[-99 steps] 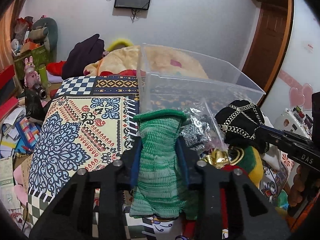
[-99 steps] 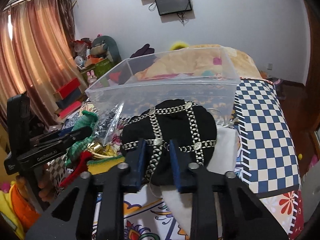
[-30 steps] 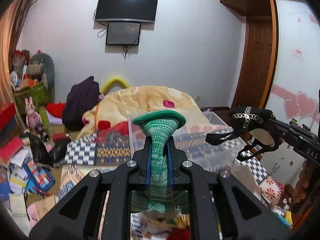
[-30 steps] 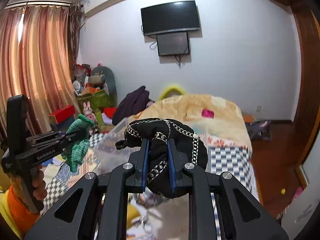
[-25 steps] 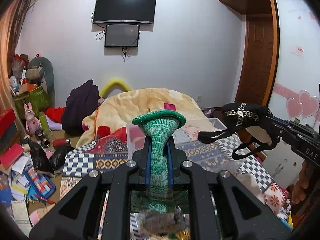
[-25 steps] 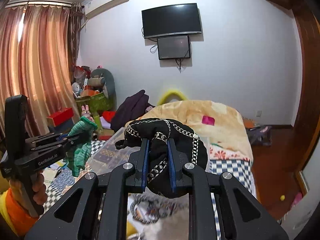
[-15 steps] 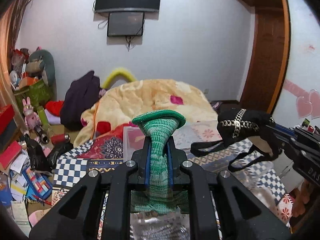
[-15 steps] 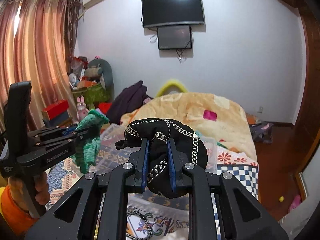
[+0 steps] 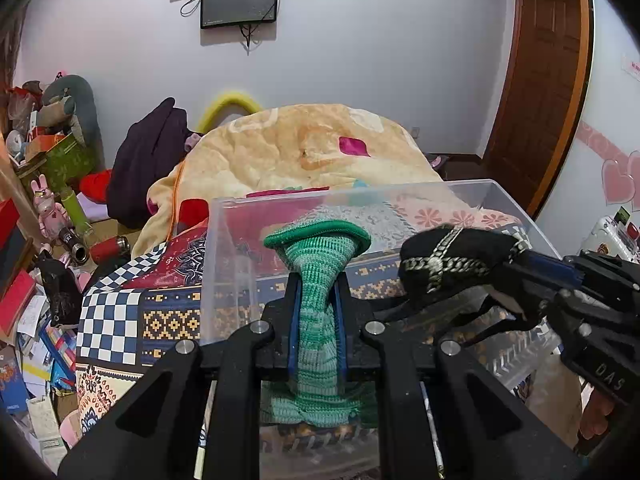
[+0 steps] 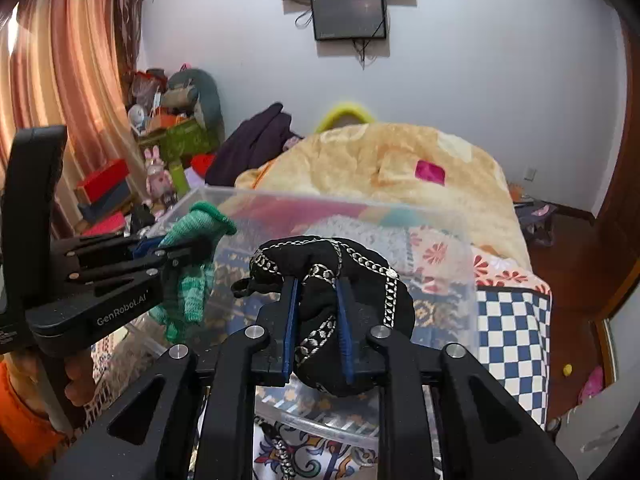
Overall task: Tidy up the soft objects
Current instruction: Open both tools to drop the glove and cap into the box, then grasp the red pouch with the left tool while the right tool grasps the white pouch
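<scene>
Pinching the green knit glove [image 9: 316,320] mid-body, the left gripper [image 9: 316,316] holds it above the clear bin [image 9: 224,248]; limp and light, it droops below the jaws. Over that bin's near wall, the right gripper [image 10: 318,320] clamps the black chain-trimmed pouch [image 10: 360,276], soft but chain-weighted

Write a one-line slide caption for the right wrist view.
Right gripper clamps a black chain-trimmed pouch above the clear plastic bin, left gripper alongside holding a green knit sock.
</scene>
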Action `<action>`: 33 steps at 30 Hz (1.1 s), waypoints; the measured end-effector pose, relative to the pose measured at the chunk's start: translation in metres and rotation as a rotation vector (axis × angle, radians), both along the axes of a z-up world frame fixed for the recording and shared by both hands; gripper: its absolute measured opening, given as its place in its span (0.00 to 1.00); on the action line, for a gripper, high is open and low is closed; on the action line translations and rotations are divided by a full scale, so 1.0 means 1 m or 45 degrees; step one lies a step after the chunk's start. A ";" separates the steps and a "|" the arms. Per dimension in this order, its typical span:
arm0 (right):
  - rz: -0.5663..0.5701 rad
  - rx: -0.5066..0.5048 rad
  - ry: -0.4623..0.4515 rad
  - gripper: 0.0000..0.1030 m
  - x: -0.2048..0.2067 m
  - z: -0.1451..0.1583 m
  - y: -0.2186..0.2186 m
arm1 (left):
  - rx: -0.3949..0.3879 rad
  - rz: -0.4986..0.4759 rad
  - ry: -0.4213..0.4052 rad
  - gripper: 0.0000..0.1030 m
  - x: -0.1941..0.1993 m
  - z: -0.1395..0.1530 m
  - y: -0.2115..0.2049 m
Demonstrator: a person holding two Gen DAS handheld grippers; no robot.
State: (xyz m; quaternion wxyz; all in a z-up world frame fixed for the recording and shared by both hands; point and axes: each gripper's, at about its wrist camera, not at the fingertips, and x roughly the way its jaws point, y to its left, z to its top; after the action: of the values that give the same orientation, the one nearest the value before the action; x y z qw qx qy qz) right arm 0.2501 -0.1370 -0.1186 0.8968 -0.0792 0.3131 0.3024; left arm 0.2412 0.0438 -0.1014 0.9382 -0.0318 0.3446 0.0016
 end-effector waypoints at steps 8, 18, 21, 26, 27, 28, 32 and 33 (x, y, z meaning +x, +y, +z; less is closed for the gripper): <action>-0.006 -0.029 -0.013 0.37 -0.002 0.009 -0.001 | -0.029 -0.016 -0.019 0.34 -0.013 0.007 0.000; -0.052 0.089 -0.140 0.77 -0.033 0.039 -0.033 | -0.031 -0.041 -0.196 0.70 -0.066 0.044 -0.005; -0.067 0.103 -0.189 0.87 -0.046 0.046 -0.042 | -0.002 -0.042 -0.248 0.81 -0.087 0.052 -0.008; -0.098 0.100 -0.247 1.00 -0.071 0.047 -0.054 | 0.014 -0.056 -0.292 0.96 -0.119 0.055 -0.013; -0.102 0.091 -0.251 1.00 -0.072 0.046 -0.055 | 0.014 -0.062 -0.287 0.97 -0.124 0.054 -0.014; -0.104 0.080 -0.253 1.00 -0.074 0.043 -0.056 | 0.011 -0.069 -0.278 0.97 -0.129 0.052 -0.016; -0.117 0.051 -0.237 1.00 -0.084 0.030 -0.060 | -0.013 -0.096 -0.221 0.97 -0.142 0.037 -0.019; -0.118 0.045 -0.225 1.00 -0.086 0.025 -0.061 | -0.009 -0.102 -0.202 0.97 -0.145 0.031 -0.020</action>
State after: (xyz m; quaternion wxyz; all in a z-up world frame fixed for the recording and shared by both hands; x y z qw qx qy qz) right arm 0.1642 -0.1984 -0.0932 0.9352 -0.0751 0.2306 0.2579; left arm 0.0961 0.0239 -0.0702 0.9617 -0.0215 0.2703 -0.0399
